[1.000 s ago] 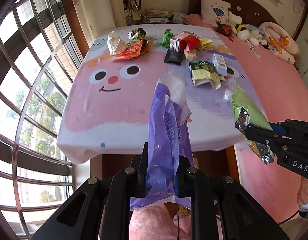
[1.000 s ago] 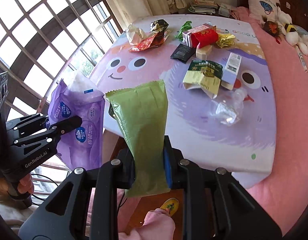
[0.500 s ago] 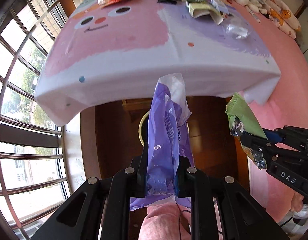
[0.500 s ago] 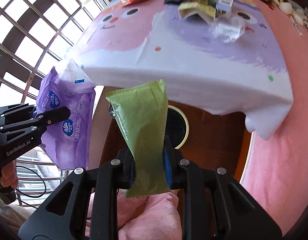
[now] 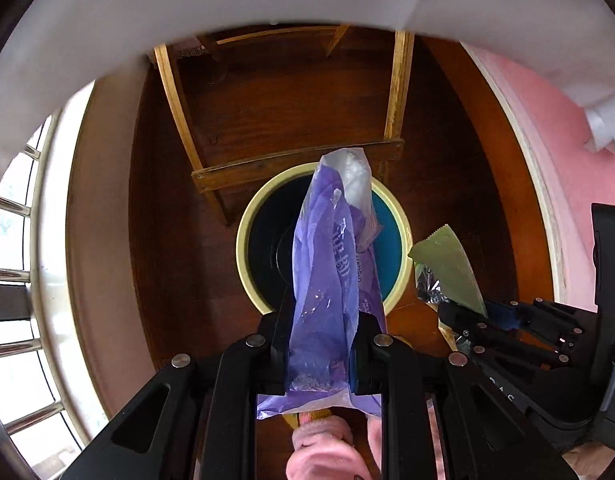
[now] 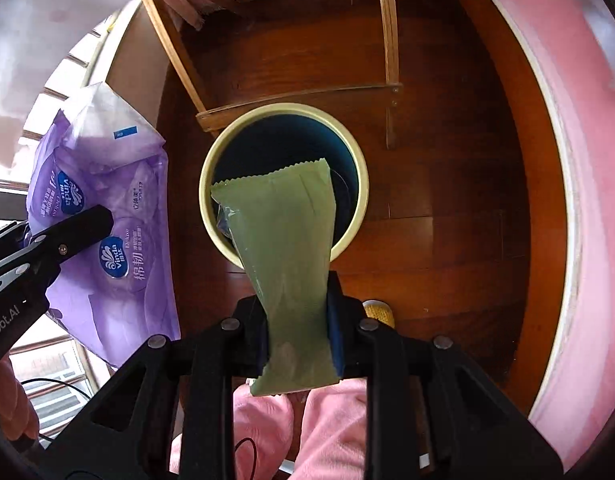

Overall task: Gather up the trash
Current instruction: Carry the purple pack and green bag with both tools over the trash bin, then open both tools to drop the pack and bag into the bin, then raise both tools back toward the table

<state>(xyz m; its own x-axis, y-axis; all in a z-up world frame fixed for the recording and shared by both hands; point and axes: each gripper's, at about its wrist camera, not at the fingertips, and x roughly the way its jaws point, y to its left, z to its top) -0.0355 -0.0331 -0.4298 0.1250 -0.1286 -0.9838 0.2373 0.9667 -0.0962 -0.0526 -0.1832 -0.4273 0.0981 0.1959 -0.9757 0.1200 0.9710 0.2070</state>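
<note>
My left gripper (image 5: 319, 344) is shut on a purple tissue wrapper (image 5: 331, 264), which sticks up over the round bin (image 5: 243, 240) on the floor below. The bin has a cream rim and a dark blue inside. My right gripper (image 6: 297, 320) is shut on a green snack wrapper (image 6: 287, 232) that hangs over the near side of the bin (image 6: 361, 184). In the right wrist view the purple wrapper (image 6: 107, 216) and the left gripper (image 6: 87, 224) are at the left. In the left wrist view the green wrapper (image 5: 447, 268) and the right gripper (image 5: 459, 316) are at the right.
The bin stands on a dark wood floor (image 6: 447, 220) beneath the table's wooden frame (image 5: 295, 164). The white edge of the tablecloth (image 5: 227, 4) hangs above. A pink bed side (image 6: 587, 160) runs along the right, window bars (image 5: 11, 272) along the left. Pink-clad knees (image 6: 327, 420) are below.
Both grippers have dropped from above the table top to below its edge, each still holding its wrapper. The littered table has left view and the bin now lies beneath the wrappers.
</note>
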